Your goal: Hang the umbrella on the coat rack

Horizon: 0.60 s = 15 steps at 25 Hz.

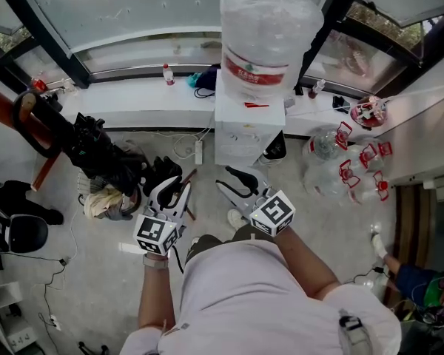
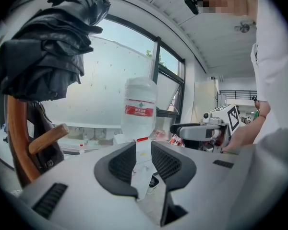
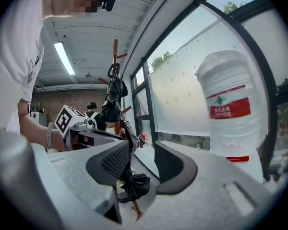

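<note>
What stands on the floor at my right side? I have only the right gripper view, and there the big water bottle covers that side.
Observer: The head view shows empty water jugs with red handles on the floor, right of the water dispenser.
Operator: And left of the dispenser?
Observer: What looks like a white power strip lies there on the floor, with its cable.
Operator: Does the left tool carry something?
Observer: No. In the left gripper view nothing stands between the jaws of the left tool. The umbrella hangs on the coat rack, up and to its left.
</note>
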Available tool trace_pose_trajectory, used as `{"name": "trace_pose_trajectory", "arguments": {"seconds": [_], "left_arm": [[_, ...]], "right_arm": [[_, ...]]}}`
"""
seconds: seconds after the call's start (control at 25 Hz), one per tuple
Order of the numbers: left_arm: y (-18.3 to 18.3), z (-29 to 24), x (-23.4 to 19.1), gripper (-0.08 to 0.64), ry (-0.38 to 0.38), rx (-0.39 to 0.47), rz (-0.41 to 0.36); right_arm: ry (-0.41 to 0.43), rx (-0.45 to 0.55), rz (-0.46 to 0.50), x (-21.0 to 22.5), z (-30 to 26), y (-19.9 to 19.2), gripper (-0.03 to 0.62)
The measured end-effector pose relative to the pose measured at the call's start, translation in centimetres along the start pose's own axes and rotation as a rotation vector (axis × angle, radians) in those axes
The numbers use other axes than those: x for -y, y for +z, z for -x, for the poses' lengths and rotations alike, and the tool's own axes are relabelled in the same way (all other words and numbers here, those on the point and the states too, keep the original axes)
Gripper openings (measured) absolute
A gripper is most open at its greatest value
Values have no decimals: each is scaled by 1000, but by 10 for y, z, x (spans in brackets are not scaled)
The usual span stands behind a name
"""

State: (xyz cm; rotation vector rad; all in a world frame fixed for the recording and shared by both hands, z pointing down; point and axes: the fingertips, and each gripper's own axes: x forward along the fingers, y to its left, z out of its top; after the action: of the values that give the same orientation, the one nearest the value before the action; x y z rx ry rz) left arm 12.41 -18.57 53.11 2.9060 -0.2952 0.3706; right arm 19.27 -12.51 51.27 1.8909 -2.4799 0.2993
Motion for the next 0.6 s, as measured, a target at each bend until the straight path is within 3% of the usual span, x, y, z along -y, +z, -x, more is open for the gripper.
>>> {"name": "trace_pose_trajectory", "arguments": {"seconds": [0.6], "left_arm": [[-9, -2, 16, 86, -10, -13, 9]], "right_arm": [[14, -7, -7, -3, 6, -6, 170]]}}
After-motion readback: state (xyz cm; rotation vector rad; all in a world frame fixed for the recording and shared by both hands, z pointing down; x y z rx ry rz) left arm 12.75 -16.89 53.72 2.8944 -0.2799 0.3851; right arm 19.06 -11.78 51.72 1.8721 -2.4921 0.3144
